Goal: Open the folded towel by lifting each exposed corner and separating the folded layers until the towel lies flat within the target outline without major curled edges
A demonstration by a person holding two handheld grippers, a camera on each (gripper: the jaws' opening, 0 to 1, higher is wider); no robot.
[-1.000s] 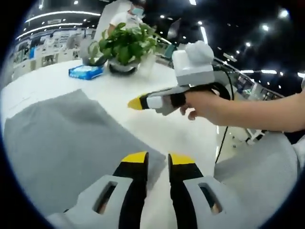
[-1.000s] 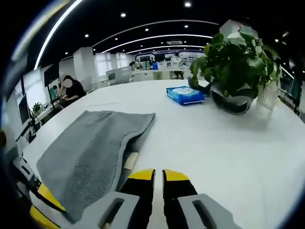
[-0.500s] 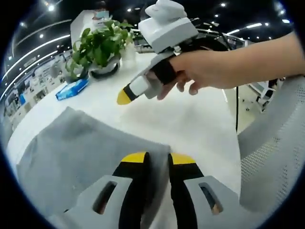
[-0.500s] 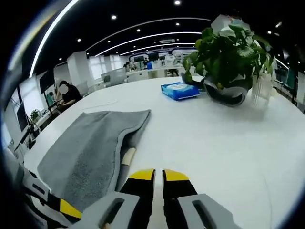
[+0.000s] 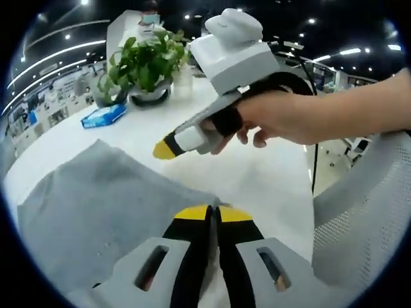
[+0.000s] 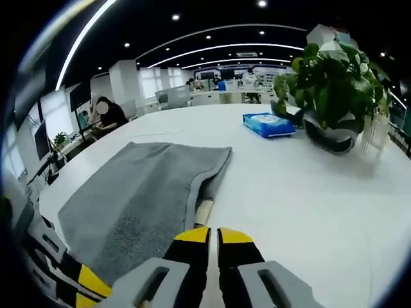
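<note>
Jaws of left gripper (image 5: 213,212) pinch towel (image 5: 96,212) corner; right gripper (image 6: 209,234) pressed together beside it.

Left gripper (image 5: 212,215), jaws formerly parted, now closed on the grey towel's (image 5: 96,212) near corner (right gripper (image 5: 164,149) hovering closer above).

Potted plant (image 6: 334,83), blue packet (image 6: 269,124), mesh chair (image 5: 359,218)

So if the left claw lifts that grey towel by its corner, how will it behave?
The grey towel will probably drape limply: it lies soft and flat on the white table. Its folded layers gape at the edge, so they may peel apart. The left claw, pinching a corner, will likely lift one layer only.
</note>
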